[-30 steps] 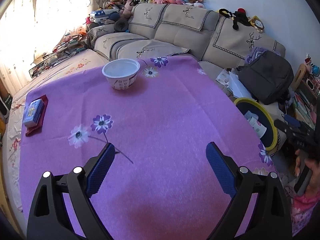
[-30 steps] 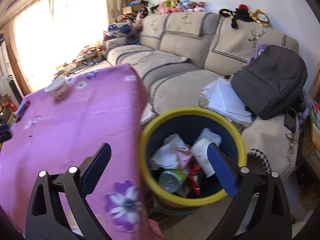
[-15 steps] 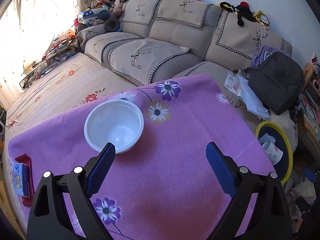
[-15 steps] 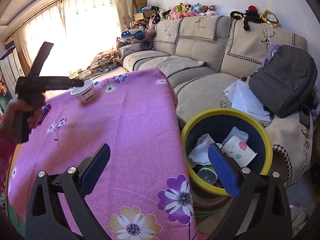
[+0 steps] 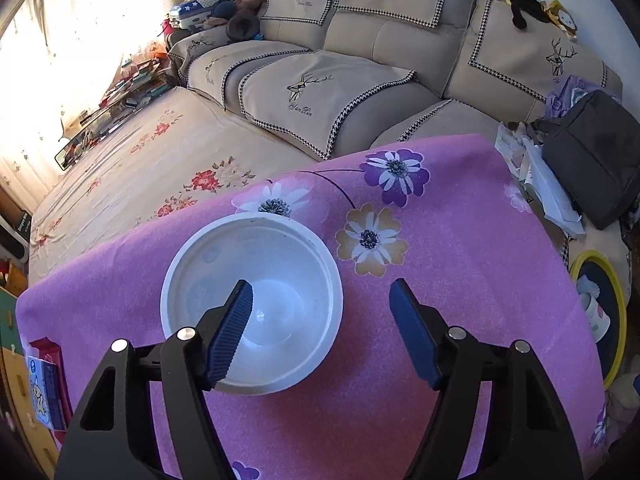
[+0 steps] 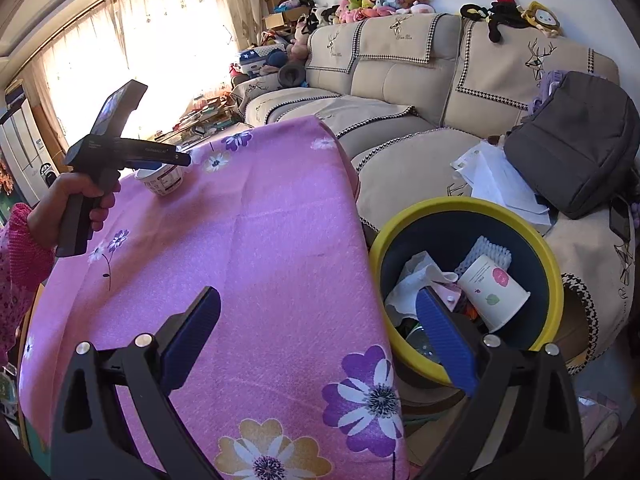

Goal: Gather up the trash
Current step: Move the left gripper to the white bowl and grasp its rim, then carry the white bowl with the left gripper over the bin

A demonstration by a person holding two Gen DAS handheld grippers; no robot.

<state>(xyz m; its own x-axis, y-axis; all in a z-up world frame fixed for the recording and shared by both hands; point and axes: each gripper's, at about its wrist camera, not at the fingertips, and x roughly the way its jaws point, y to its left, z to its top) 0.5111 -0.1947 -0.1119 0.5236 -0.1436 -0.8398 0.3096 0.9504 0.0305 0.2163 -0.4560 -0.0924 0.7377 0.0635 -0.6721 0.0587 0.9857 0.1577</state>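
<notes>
**Left tongs arrive at the bowl; bin waits off the bench edge**

- Left tongs [image 5: 320, 304]: 1 second back they sat over bare cloth with the bowl far off; half a second back the bowl was just ahead of the left pad. Now they straddle its right rim. Jaws narrower than before but still parted, nothing gripped. Left pad inside the bowl, right pad outside over the cloth, well clear of the wall.
- White disposable bowl [image 5: 252, 304]: upright, looks empty, standing on the purple floral cloth of the bench [image 5: 460, 280], toward the far end nearest the sofa [image 5: 360, 60]. Printed label on its side shows in the right wrist view.
- Right tongs [image 6: 316, 332]: wide open, holding nothing, hovering over the near bench corner beside the bin.
- Yellow-rimmed trash bin [image 6: 556, 284]: on the floor just off the bench's right edge, already holding a paper cup [image 6: 492, 292], tissue and a can.
- Reading: approach is over, pinch on the rim is next. A thin wall may flex or slip as the pads close.
- Blue card box [image 5: 44, 392] on a red tray at the bench's left edge; unclear whether it counts as trash.
</notes>
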